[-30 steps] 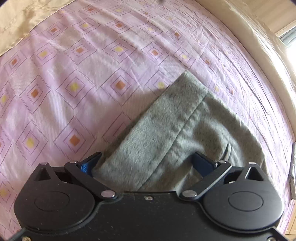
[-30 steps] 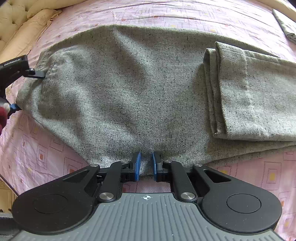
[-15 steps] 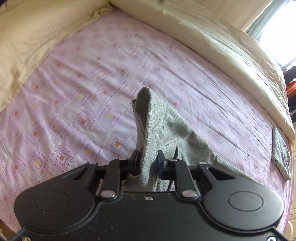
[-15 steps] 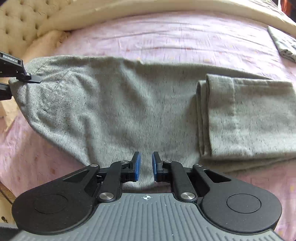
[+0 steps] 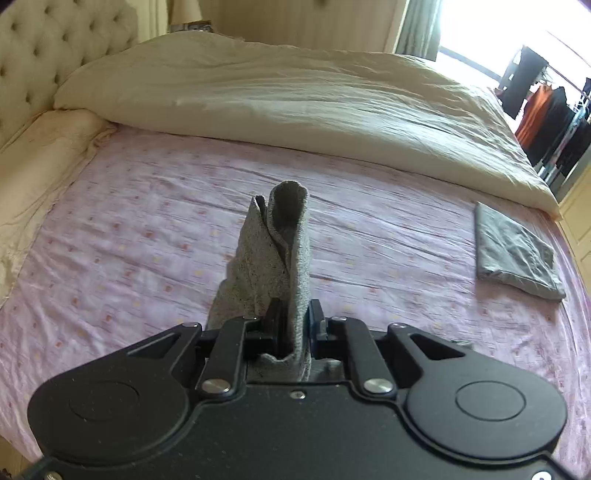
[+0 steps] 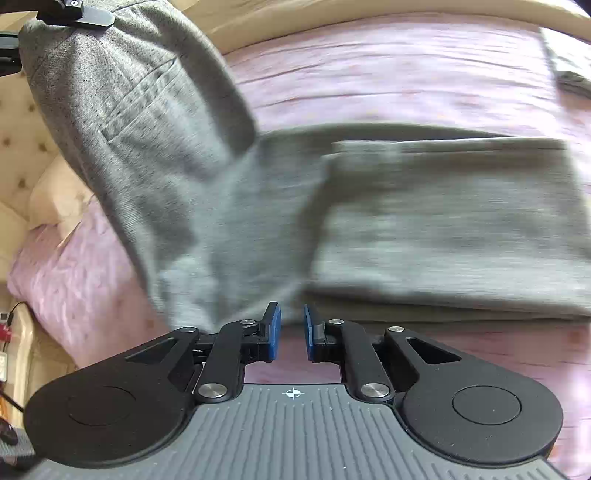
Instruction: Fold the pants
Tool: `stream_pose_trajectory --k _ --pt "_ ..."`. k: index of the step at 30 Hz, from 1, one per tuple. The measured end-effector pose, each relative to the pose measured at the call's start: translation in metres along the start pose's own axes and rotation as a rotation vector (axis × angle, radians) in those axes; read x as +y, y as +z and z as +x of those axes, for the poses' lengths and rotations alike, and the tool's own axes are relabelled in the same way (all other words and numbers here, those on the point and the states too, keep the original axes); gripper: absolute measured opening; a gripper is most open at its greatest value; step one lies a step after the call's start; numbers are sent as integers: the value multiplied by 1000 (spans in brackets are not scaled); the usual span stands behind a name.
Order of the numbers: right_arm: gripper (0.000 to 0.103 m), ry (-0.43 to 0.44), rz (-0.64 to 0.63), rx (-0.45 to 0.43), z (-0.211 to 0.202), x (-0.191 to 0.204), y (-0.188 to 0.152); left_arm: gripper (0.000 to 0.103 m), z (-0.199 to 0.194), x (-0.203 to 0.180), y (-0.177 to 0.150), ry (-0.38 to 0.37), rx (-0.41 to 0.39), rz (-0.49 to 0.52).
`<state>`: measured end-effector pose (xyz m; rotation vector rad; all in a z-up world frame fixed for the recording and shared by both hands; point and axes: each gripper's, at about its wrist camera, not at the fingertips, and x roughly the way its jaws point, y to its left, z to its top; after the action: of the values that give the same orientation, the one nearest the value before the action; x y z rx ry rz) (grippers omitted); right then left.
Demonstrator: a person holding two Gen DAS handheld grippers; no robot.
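Observation:
Grey pants (image 6: 443,221) lie on the pink patterned bed sheet (image 6: 406,85), legs folded over at the right. My left gripper (image 5: 293,317) is shut on the waist end of the pants (image 5: 280,243) and holds it lifted high above the sheet; it also shows at the top left of the right wrist view (image 6: 74,11), with the cloth (image 6: 129,110) hanging from it. My right gripper (image 6: 291,326) has a narrow gap between its blue pads and holds nothing, just in front of the pants' near edge.
A cream duvet (image 5: 295,96) lies bunched along the far side of the bed, with a tufted headboard (image 5: 44,55) at the left. A folded grey garment (image 5: 513,251) rests at the right. Clothes hang on a rack (image 5: 546,110) by the window.
My left gripper closed on the waist end and raised it well off the sheet. My right gripper let go of the near edge and pulled back a little.

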<state>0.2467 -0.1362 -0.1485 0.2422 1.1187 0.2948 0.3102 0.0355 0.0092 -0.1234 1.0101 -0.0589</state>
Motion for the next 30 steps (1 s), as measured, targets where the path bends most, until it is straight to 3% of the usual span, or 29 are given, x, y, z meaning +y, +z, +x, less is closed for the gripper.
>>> stream_pose_trajectory --k 8,12,14,17,20,24,27,30 --pt "14 -163 193 -28 -40 -124 -12 21 86 -164 -66 -126 196 105" --pt "15 -206 260 -54 -56 -157 -15 31 90 -206 -82 -177 255 175" --pt "29 -207 285 -89 -64 -165 -14 33 78 -202 -84 -168 230 201" --pt "32 -181 297 -155 -71 -169 -3 48 72 -180 -87 -80 188 248" --pt "38 -145 268 -185 -65 -169 17 49 75 -138 -92 58 177 264" --pt "43 -79 227 -179 -47 -156 45 49 98 -64 -103 229 269 196" --pt "48 -42 215 -161 -27 -144 61 49 112 -19 -119 294 345 153" --pt "52 -39 213 -133 -10 -135 72 49 122 11 -141 305 424 162"
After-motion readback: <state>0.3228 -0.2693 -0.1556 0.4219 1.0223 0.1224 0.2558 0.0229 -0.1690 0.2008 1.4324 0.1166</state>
